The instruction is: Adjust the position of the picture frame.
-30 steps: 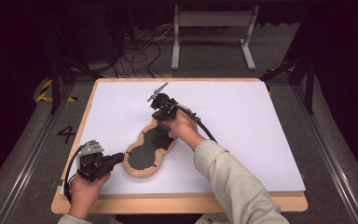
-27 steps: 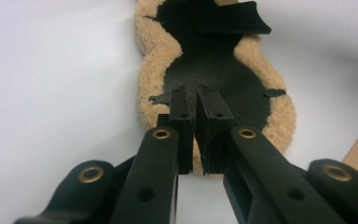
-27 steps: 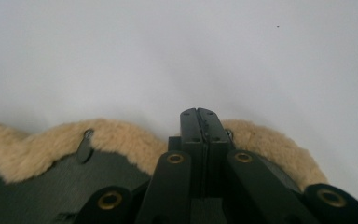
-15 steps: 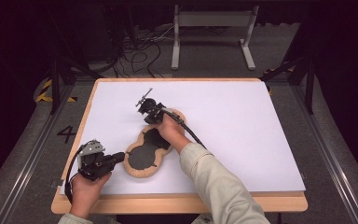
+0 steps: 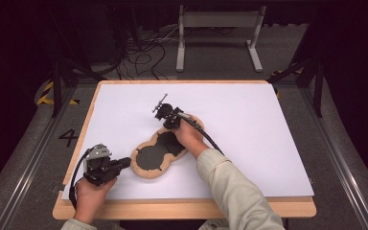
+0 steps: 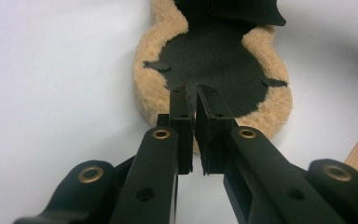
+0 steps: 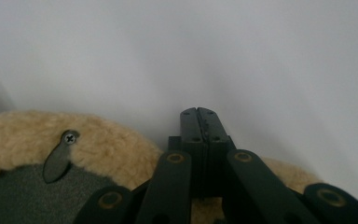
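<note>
Pinning the tan fleece-rimmed, figure-eight pad with dark felt centre point(image 5: 157, 152) mid-table: left gripper point(image 6: 193, 100) nearly clenched at its near rim, right gripper point(image 7: 199, 116) clenched empty at the far rim; press straight down

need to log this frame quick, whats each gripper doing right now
left gripper: shut, holding nothing, tips at the near edge of the fleece pad.
right gripper: shut, holding nothing, over the pad's far end.

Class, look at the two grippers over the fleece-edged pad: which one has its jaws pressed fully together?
The right gripper, at the pad's far end: its jaws meet with no gap. The left gripper, at the near end, shows a thin slit between them.
</note>
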The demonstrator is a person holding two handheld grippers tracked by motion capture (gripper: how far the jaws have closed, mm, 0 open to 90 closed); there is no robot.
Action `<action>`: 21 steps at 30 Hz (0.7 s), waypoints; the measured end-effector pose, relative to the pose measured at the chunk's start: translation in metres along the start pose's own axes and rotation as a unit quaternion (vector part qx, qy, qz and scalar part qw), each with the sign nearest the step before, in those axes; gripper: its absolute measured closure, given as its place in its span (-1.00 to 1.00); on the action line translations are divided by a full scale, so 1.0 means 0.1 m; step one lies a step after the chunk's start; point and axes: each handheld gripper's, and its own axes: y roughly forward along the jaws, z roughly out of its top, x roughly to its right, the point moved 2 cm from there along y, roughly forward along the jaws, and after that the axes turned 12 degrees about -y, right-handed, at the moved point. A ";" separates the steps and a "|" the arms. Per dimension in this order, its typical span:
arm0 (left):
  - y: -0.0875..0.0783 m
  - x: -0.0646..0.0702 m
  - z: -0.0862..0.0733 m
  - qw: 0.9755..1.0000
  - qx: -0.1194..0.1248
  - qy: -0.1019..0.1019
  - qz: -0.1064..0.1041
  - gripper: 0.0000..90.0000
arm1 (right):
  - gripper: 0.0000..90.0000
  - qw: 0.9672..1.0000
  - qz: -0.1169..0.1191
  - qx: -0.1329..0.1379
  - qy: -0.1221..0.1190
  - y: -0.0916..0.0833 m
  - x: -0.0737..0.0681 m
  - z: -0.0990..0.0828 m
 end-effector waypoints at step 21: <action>0.14 0.07 0.03 1.000 -0.018 0.014 -0.007 0.89 | 1.00 0.999 0.015 -0.004 0.049 -0.37 0.02 -0.72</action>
